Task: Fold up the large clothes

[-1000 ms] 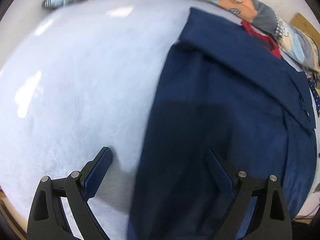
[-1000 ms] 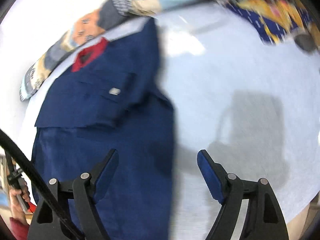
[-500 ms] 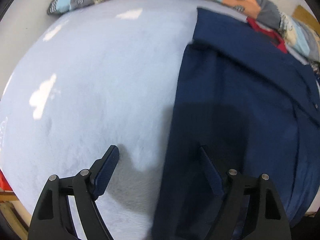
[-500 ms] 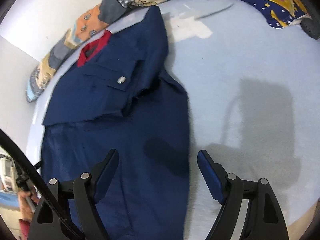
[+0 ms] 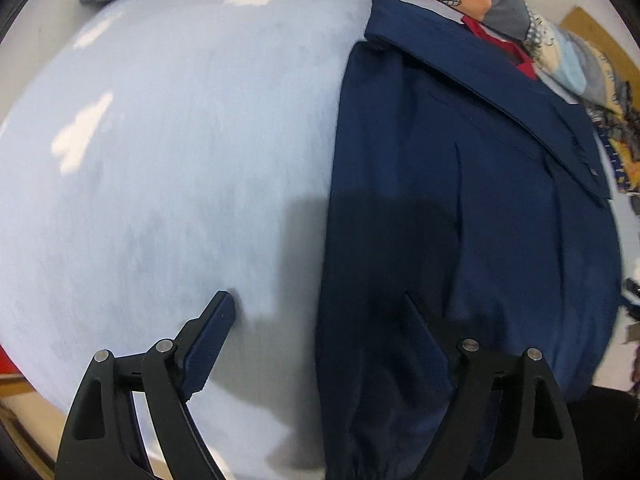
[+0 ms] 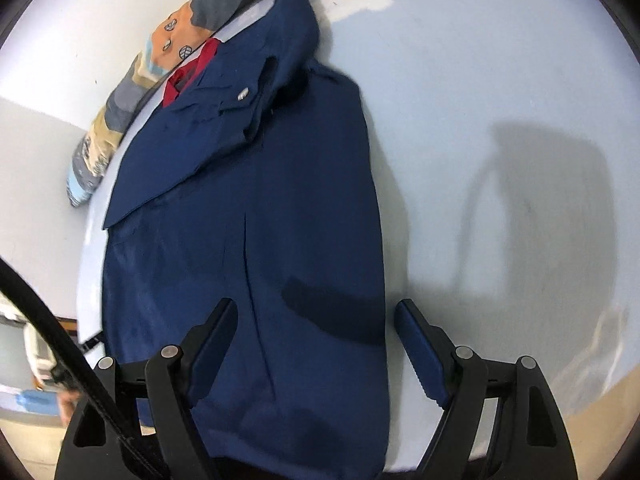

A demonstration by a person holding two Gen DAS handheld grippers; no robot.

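A navy blue jacket (image 5: 460, 208) with a red lining at the collar lies on a pale blue bed sheet (image 5: 180, 160), folded into a long narrow strip with a sleeve laid across its top. It also shows in the right wrist view (image 6: 280, 216). My left gripper (image 5: 316, 308) is open and empty, above the jacket's left edge near the hem. My right gripper (image 6: 316, 312) is open and empty, above the jacket's right edge near the hem.
A patchwork quilt (image 5: 500, 12) is bunched along the far side of the bed, also in the right wrist view (image 6: 132, 92). A patterned blue and yellow cloth (image 5: 624, 152) lies at the right. The sheet (image 6: 500, 120) spreads bare on both sides of the jacket.
Both grippers have pulled back and shifted sideways, so more of the jacket's length shows. Both stay open and empty. The jacket has not moved.
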